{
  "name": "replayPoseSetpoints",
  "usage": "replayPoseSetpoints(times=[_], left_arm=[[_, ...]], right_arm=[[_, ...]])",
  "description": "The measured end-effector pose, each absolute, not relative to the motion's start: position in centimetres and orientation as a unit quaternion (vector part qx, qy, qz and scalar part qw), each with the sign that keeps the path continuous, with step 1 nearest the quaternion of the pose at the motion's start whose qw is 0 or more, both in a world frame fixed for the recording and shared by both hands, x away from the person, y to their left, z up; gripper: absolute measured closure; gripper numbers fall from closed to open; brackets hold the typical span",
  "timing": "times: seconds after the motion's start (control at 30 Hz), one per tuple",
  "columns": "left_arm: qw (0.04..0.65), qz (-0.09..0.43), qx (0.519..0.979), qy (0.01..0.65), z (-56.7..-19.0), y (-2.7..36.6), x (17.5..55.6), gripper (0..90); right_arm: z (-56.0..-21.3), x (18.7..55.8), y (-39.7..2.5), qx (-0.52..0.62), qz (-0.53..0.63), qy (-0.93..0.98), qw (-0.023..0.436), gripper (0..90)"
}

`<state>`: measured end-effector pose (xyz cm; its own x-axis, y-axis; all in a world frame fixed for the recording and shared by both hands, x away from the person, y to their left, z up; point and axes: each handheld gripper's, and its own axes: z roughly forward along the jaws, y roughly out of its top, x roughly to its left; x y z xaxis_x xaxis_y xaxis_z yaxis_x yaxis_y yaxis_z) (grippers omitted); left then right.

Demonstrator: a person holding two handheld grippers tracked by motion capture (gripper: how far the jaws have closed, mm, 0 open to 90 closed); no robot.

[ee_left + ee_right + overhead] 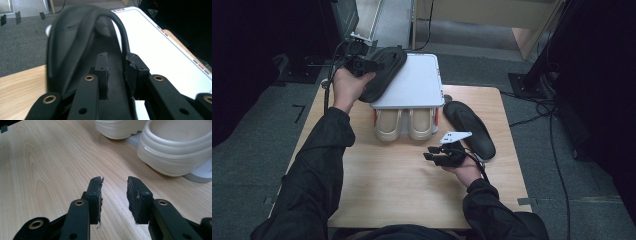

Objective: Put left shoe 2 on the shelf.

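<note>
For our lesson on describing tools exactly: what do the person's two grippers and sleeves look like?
Both grippers are black, each with two jaws on flat arms with brass-coloured rivet rings and rough, frayed black pads. The right gripper carries a pale grey three-cornered plate on top, and a black cable trails from it. A black cable also hangs from the left gripper. The person wears dark long sleeves reaching the wrists.

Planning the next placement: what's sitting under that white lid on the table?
Under the white lid, two cream shoes poke out at the near edge, side by side. Their far ends are covered. On top, the left gripper holds a black slipper.
</note>
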<state>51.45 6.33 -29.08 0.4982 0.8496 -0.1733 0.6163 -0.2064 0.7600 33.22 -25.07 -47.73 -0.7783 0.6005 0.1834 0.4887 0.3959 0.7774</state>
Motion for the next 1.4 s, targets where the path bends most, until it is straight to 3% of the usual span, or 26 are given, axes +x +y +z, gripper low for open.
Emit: replayPoseSetpoints(times=[0.6,1.4], left_arm=[[0.387,0.16,0.748,0.516,-31.3,12.4,52.2,73.6],[0.404,0.148,0.757,0.492,-32.6,11.5,50.2,74.2]], right_arm=[[-47.8,33.2,-25.3,0.331,0.442,0.832,0.064,65.0],[-47.8,33.2,-25.3,0.329,0.441,0.832,0.064,65.1]])
